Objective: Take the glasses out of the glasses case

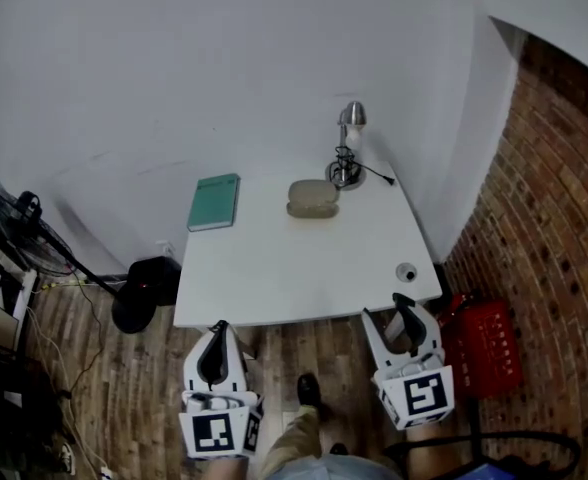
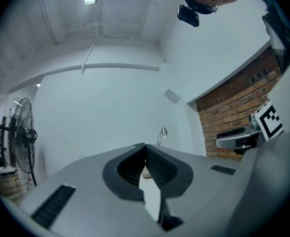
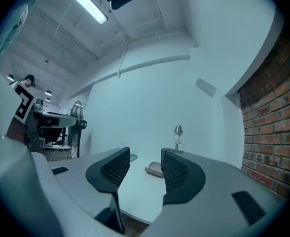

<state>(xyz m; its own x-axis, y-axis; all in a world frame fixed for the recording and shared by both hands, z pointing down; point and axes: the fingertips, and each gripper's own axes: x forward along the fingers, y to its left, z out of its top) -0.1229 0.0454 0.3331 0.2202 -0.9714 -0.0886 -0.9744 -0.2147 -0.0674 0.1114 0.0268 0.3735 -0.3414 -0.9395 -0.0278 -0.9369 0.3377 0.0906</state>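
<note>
Head view: the closed glasses case (image 1: 313,198) sits far across the counter (image 1: 294,268), so the left hand-held gripper (image 1: 218,330), pressed together, and the right hand-held gripper (image 1: 405,313), spread and empty, seem poised to reach.

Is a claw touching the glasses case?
No, the left claw and right claw hang at the table's near edge, while the glasses case lies far off by the lamp.

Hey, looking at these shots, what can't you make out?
Whether the glasses are inside: head view, the closed glasses case hides them.
The small round object by the table's front right corner: head view, too small.
Cover of the teal book: head view, too small to read.
Left gripper view: the shut left tongs cover most of the case.
</note>
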